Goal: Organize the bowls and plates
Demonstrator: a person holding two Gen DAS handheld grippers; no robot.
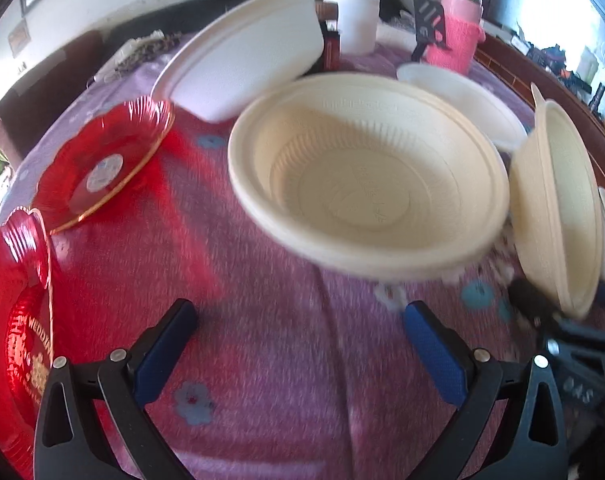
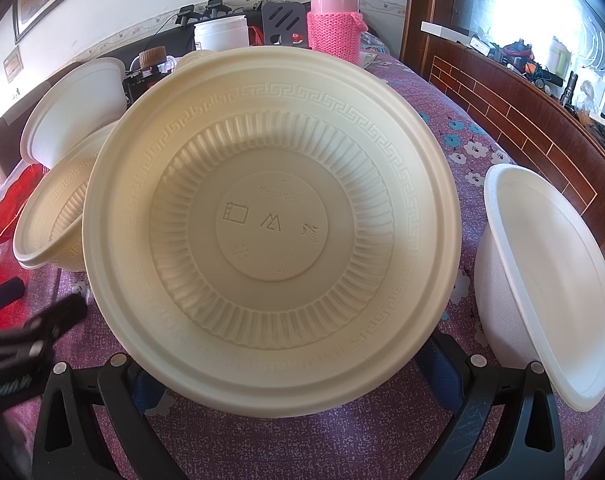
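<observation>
Wide-spread and empty, the left hand-held gripper (image 1: pixel 298 320) is held above the bench (image 1: pixel 270 360); the right hand-held gripper's (image 2: pixel 294 364) state is hidden behind a tilted cream bowl (image 2: pixel 270 224).

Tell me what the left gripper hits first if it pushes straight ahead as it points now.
Probably the cream bowl ahead of the open left gripper; only purple tablecloth shows between. Depth is unclear in the blur.

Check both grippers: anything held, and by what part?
Left gripper: open, holds nothing. Right gripper: the cream bowl sits tilted between its fingers, apparently held at its lower sides; the contact itself is hidden behind the bowl.
</observation>
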